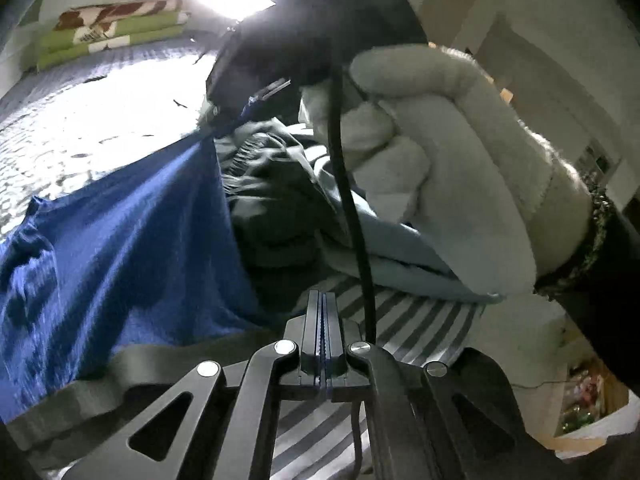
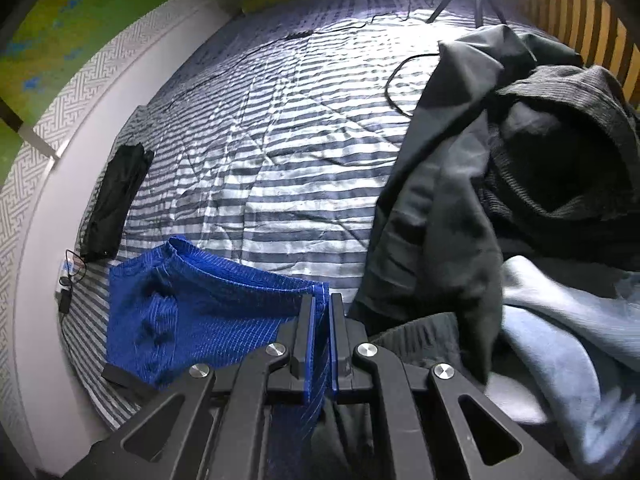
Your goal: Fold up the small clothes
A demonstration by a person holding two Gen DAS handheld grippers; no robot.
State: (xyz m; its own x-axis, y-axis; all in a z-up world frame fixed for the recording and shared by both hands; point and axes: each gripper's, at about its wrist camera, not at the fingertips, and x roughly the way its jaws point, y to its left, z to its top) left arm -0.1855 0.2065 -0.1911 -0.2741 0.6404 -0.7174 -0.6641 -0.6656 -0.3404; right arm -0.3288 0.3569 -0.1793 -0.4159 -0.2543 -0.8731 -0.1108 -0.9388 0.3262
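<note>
A blue ribbed garment (image 2: 192, 312) with a grey waistband (image 1: 80, 396) hangs stretched above the striped bed sheet (image 2: 280, 160). My right gripper (image 2: 320, 308) is shut on its top hem, and blue cloth runs down between the fingers. In the left wrist view the right gripper (image 1: 214, 122) is held by a hand in a white glove (image 1: 460, 160) and pulls the blue garment (image 1: 132, 248) up to a taut corner. My left gripper (image 1: 322, 304) is shut low beside the garment, and no cloth shows between its tips.
A pile of dark and light blue clothes (image 2: 500, 200) lies at the right of the bed. A black folded piece (image 2: 116, 204) rests by the left edge, with thin cables (image 2: 400, 80) across the sheet. Folded green blankets (image 1: 112, 28) sit at the far end.
</note>
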